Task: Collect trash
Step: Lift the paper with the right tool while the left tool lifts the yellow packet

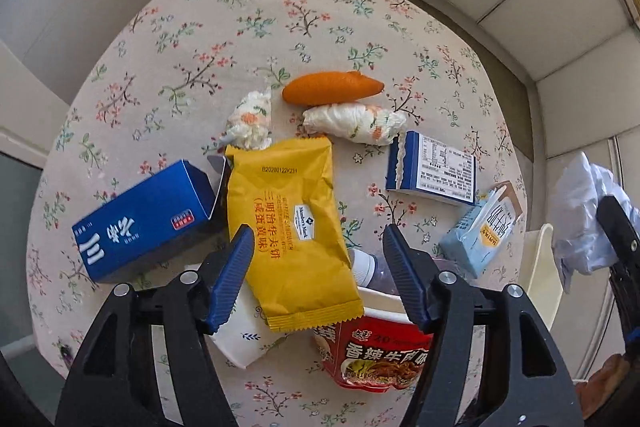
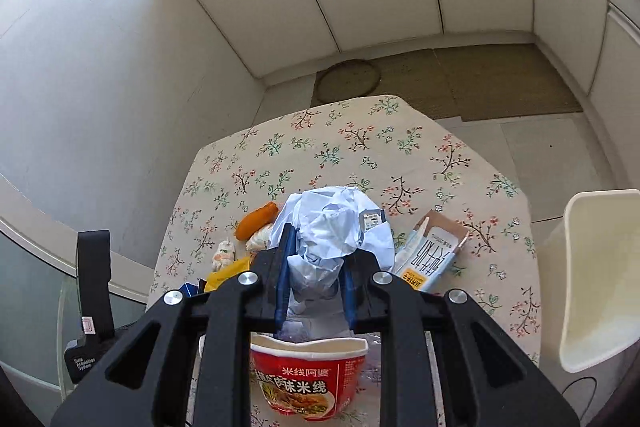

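Across the floral-clothed surface point(image 1: 248, 27), going left to right in the left wrist view, a dark blue carton point(image 1: 144, 219) is lying on its side, its open end touching a yellow snack wrapper point(image 1: 294, 227) that is sprawling lengthwise between the blue pads. The left gripper point(image 1: 318, 275) is hanging over that wrapper with its jaws standing well apart, gripping nothing. Beyond the wrapper two crumpled printed napkins point(image 1: 354, 123) are sitting beside an orange carrot-shaped piece point(image 1: 330, 89). Further right a blue-and-white box point(image 1: 434, 169) and a pale blue milk carton point(image 1: 482, 231) are lying near the edge, with a red noodle cup point(image 1: 376, 355) tipped over nearest the camera. At the far right, the right gripper point(image 2: 316, 275) is pinching a crumpled pale blue bag point(image 2: 332, 223), its jaws closed narrowly on the bunched plastic, held up above the noodle cup and near a cream bin point(image 2: 592, 279).
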`<state>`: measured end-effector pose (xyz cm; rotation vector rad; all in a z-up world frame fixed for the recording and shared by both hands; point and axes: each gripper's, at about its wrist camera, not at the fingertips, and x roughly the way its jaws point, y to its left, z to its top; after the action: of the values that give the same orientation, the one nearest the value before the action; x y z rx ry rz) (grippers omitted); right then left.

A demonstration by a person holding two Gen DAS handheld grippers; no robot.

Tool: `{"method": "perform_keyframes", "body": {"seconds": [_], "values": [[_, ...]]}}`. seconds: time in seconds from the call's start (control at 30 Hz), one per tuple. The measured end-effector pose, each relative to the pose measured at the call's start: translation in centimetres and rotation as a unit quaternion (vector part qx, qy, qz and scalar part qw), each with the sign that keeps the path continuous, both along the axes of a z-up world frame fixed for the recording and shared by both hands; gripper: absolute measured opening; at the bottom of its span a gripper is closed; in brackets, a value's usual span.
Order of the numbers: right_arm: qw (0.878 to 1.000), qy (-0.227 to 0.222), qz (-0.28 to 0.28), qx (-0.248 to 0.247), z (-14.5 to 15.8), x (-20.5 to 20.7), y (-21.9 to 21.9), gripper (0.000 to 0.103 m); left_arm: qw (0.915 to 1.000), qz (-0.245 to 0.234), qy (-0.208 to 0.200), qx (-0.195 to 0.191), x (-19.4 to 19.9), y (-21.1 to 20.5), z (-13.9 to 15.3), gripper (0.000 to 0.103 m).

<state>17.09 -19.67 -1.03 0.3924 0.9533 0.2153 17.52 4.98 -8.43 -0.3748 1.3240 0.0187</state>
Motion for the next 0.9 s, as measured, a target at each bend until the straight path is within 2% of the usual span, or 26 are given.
{"method": "perform_keyframes", "body": {"seconds": [0.13, 0.3, 0.37, 0.43, 0.5, 0.53, 0.57, 0.6, 0.63, 0.67, 0.9], "values": [[1.0, -0.011, 0.004, -0.007, 0.5, -0.7, -0.5, 0.021, 0.9971, 0.071, 0.018, -0.024, -0.5, 1.7, -1.3, 0.082], [1.0, -0.008, 0.002, 0.0, 0.2, -0.8, -1.2, 0.021, 0.9863, 0.122, 0.042, -0.102, -0.5, 2.9, -4.2, 0.084], [1.0, -0.007, 0.0, 0.002, 0.2, -0.7, -1.4, 0.021, 0.9849, 0.127, 0.038, -0.111, -0.2, 2.8, -5.0, 0.084], [1.0, -0.008, 0.0, 0.003, 0.3, -0.8, -1.5, 0.021, 0.9851, 0.128, 0.028, -0.111, 0.0, 2.7, -5.1, 0.076], [1.0, -0.011, 0.0, -0.001, 0.5, -0.9, -1.5, 0.021, 0.988, 0.12, 0.014, -0.097, 0.3, 2.3, -4.7, 0.052], [1.0, -0.011, 0.0, -0.002, 0.5, -0.9, -1.5, 0.021, 0.9888, 0.113, 0.005, -0.097, 0.5, 2.2, -4.4, 0.048], [1.0, -0.011, 0.0, -0.002, 0.5, -0.9, -1.5, 0.021, 0.989, 0.109, -0.002, -0.1, 0.6, 2.1, -4.2, 0.039], [1.0, -0.011, 0.0, -0.002, 0.5, -0.9, -1.5, 0.021, 0.989, 0.105, -0.008, -0.104, 0.7, 1.9, -4.0, 0.023], [1.0, -0.01, 0.0, -0.002, 0.5, -0.8, -1.6, 0.021, 0.9892, 0.099, -0.015, -0.107, 0.8, 1.8, -3.7, 0.015], [1.0, -0.009, -0.001, -0.002, 0.4, -0.8, -1.5, 0.021, 0.9895, 0.093, -0.021, -0.108, 0.9, 1.7, -3.4, 0.011], [1.0, -0.016, -0.001, -0.011, 0.8, -1.1, -1.2, 0.021, 0.9905, 0.062, -0.073, -0.099, 0.9, 1.0, -0.3, 0.01]]}}
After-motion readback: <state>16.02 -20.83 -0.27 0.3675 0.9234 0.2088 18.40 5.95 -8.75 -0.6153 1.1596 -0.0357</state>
